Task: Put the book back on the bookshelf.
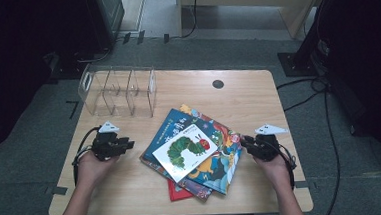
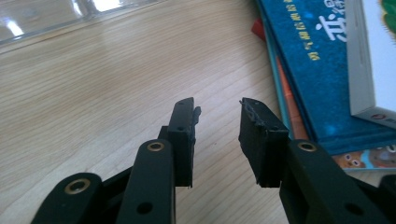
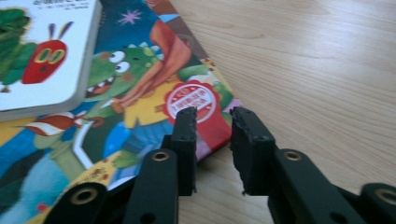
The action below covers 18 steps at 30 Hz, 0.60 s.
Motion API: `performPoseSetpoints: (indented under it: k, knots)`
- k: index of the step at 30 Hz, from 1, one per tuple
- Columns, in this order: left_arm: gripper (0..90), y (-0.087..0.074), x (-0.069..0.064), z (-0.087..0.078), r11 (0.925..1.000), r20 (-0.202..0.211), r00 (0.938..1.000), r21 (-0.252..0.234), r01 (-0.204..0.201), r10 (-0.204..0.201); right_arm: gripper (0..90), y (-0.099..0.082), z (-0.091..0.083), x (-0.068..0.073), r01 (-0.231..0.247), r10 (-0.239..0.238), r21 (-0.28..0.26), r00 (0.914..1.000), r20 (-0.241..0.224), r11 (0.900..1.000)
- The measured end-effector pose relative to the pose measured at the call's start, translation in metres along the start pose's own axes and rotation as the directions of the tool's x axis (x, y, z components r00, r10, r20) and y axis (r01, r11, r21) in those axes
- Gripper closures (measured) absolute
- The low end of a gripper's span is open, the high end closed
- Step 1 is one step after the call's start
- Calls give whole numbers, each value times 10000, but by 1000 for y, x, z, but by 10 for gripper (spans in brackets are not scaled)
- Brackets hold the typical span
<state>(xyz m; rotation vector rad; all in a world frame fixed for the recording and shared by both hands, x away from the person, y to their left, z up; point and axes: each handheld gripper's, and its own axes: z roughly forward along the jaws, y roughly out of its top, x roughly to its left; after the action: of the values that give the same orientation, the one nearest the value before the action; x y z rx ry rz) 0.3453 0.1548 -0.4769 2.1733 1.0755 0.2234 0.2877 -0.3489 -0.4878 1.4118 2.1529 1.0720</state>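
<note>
Currently both tools sit idle either side of the book pile, nothing between the jaws of either. L gripper (image 1: 126,143): jaws part-way apart with a clear gap, bare table (image 2: 93,93) under the tips; the pile's blue book (image 2: 317,70) lies just ahead and to the right of its tips, not touching. R gripper (image 1: 244,143): jaws also narrowly apart, gripping nothing; in its own view the tips hover over the near corner of the colourful dinosaur book (image 3: 140,93), apart from it as far as I can tell. White caterpillar board book (image 1: 185,151) is top of the stack, ahead-left of the R tips and ahead-right of the L tips, lying flat and face up. Its long axis runs diagonal across the table, near end toward the person's side, far end toward the R gripper side; cover art reads tilted accordingly. Stack is fanned, not squared, so several edges and corners overhang, prob. giving each tool an exposed edge to pinch. Clear acrylic divider rack (image 1: 118,91) stands beyond the L gripper, slots upright, likely the destination, so books would need standing on edge. Grippers flank the pile symmetrically, prob. for a two-handed pick.
</note>
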Motion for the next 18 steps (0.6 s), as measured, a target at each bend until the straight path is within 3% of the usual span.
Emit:
performPoseSetpoints:
  k: [9, 12, 18]
  knots:
    - [802, 13, -6, -2, 9998, 910, 9958, -167, -102, 116, 890, 0, -4, 15, -368, 368, -1, 9983, -443, 9993]
    - [828, 19, -10, 0, 9998, 1241, 9922, -172, -125, 146, 900, 0, -4, 21, -248, 252, 71, 9984, -497, 9997]
    - [847, 26, -22, 8, 9981, 1443, 9876, -24, -614, 611, 900, -3, -4, 29, -142, 141, -18, 9973, -724, 9999]
